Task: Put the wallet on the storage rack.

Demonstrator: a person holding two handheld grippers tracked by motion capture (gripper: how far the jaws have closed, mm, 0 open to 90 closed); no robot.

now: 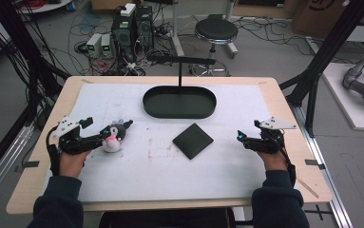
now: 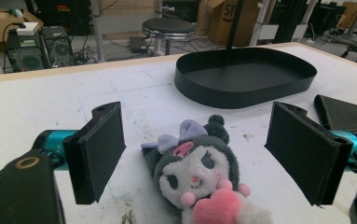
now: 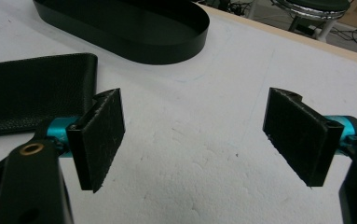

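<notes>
1. Plush toy [image 2: 197,175] is the little dark-hooded one with a white face, lilac bow and a pink heart; it's lying on the white table cover [image 1: 137,166] over on the left side of the table, in front of the person's left hand [image 1: 70,159].
2. Left gripper [image 1: 106,133] has its jaws spread wide; in the left gripper view the toy sits between the two black pads, closer to the camera end, with clear gaps on both sides, so neither pad touches it; nothing is gripped.
3. Right gripper [image 1: 241,137] is over on the right side of the table, held low; its jaws are spread wide too, with just bare white cover between them in the right gripper view.
4. Black wallet [image 1: 193,140], flat and leathery looking, lies near the middle, turned like a diamond from the high view; it's off to the left of the right gripper's jaws, not between them.
5. Black oval tray [image 1: 179,112] sits farther back in the middle, with a thin black post [image 1: 179,76] rising from it; well apart from the toy.
6. Round stool [image 1: 216,32] and some computer boxes [image 1: 132,28] stand on the floor beyond the table.
</notes>
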